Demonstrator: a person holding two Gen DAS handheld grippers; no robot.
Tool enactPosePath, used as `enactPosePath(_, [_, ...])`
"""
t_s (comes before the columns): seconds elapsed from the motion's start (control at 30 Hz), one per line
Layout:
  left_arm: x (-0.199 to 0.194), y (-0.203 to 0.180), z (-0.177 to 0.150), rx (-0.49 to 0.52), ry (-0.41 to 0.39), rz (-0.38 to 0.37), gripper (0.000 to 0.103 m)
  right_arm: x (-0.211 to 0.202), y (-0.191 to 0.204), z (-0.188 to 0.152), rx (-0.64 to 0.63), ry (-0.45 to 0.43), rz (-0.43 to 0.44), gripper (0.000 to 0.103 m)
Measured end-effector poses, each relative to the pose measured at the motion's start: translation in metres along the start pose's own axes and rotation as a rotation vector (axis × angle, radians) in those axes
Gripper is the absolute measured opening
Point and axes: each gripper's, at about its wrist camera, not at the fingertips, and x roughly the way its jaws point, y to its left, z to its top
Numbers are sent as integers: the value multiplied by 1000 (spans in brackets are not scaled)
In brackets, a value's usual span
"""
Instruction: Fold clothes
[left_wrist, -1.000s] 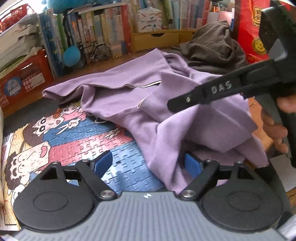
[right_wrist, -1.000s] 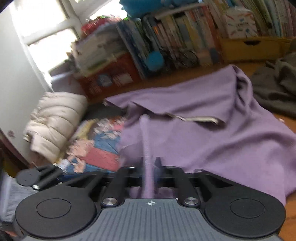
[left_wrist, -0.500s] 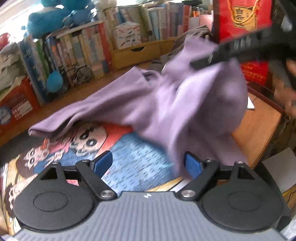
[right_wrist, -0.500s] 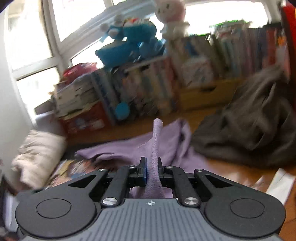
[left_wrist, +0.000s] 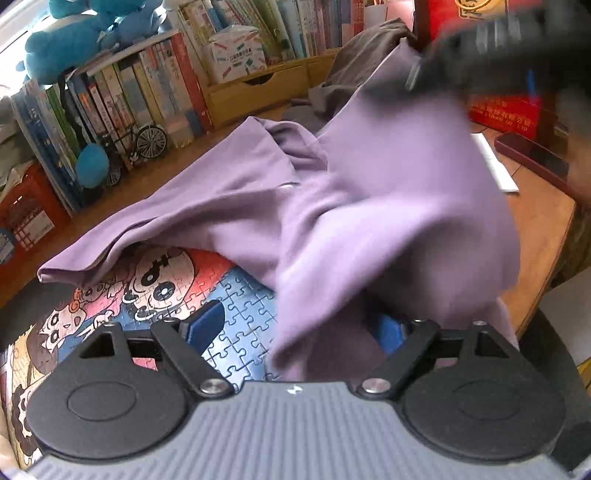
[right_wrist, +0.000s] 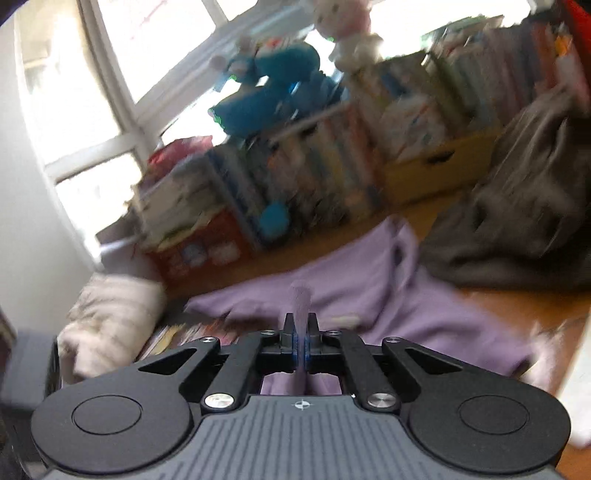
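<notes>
Right gripper (right_wrist: 301, 334) clenched on a raised fold of the purple garment (left_wrist: 388, 206) (rest draped over puzzle mat (left_wrist: 236, 295) and table edge (left_wrist: 546, 236)) — left gripper (left_wrist: 295, 328) released, cloth hanging loose between its pads.

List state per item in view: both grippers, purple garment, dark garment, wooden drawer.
right gripper: shut on a fold of the purple garment.
left gripper: open, fingers wide, cloth hanging between them, not pinched.
purple garment: unfolded, one part lifted, the rest crumpled on the table and puzzle mat.
dark garment: unfolded heap, untouched.
wooden drawer: closed.
</notes>
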Motion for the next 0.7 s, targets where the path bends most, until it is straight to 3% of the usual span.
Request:
enactPosePath(0.17, [3, 4, -1, -16, 6, 0, 87, -51, -24, 49, -97, -232, -245, 5])
enactPosePath(0.27, [4, 4, 0, -18, 7, 5, 87, -68, -35, 66, -198, -327, -464, 5])
enactPosePath(0.3, [3, 3, 1, -13, 1, 14, 87, -73, -39, 69, -215, -326, -486, 6])
enactPosePath(0.37, [-1, 0, 6, 16, -25, 26, 87, -82, -49, 69, -181, -287, -438, 13])
enactPosePath(0.43, [-6, -5, 13, 69, -69, 13, 87, -83, -62, 61, -67, -232, -330, 50])
enactPosePath(0.47, [-8, -11, 19, 105, -94, -4, 87, -79, -67, 53, -31, -202, -287, 81])
enactPosePath(0.5, [-8, -18, 23, 150, -118, -24, 87, -75, -68, 43, -16, -187, -262, 89])
enactPosePath(0.6, [-6, -42, 33, 307, -165, -55, 84, -69, -60, 7, -22, -182, -246, 91])
enactPosePath(0.67, [-4, -56, 33, 408, -183, -50, 77, -66, -53, -12, -28, -192, -212, 97])
enactPosePath(0.7, [-2, -61, 33, 451, -185, -50, 67, -64, -49, -21, -31, -198, -193, 101])
